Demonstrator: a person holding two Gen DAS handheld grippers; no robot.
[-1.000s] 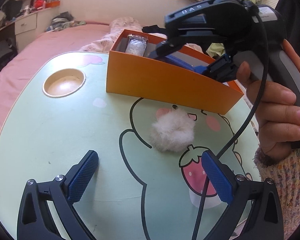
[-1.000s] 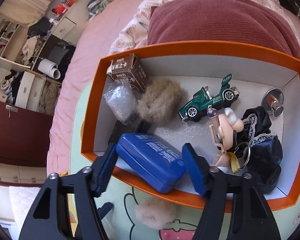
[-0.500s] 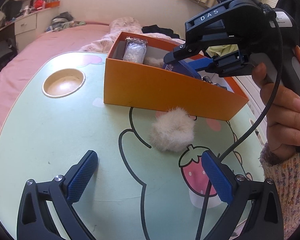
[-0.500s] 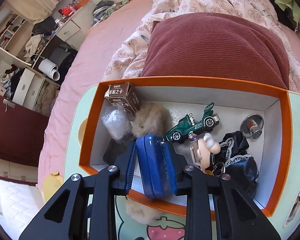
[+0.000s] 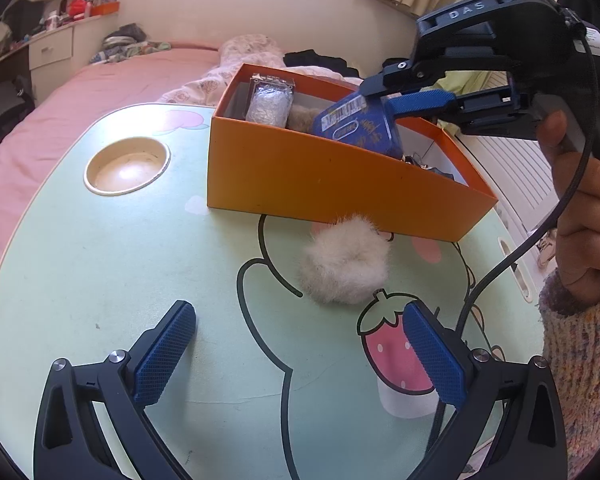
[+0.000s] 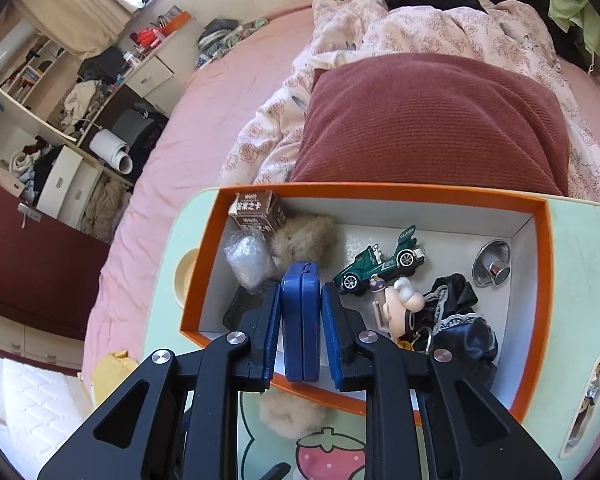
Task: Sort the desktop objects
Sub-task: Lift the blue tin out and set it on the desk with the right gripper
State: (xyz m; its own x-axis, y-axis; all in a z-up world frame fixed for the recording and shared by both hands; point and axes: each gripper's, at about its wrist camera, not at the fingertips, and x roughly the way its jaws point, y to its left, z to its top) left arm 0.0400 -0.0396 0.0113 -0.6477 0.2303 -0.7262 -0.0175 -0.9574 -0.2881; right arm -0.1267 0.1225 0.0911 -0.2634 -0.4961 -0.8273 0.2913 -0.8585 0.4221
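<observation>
The right gripper (image 6: 300, 320) has its fingers (image 6: 270, 320) clamped on the flat faces of the blue tin (image 6: 300, 308), held on edge above the orange box (image 5: 340, 176), likely for a firm grip. The left gripper (image 5: 300, 356) waits open; the fluffy puff (image 5: 346, 260) lies on the table (image 5: 100, 260) just ahead of its fingers.

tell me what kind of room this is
Most likely a bedroom: a small cartoon lap table stands on a pink bed with a maroon pillow, and cluttered drawers line the wall.
</observation>
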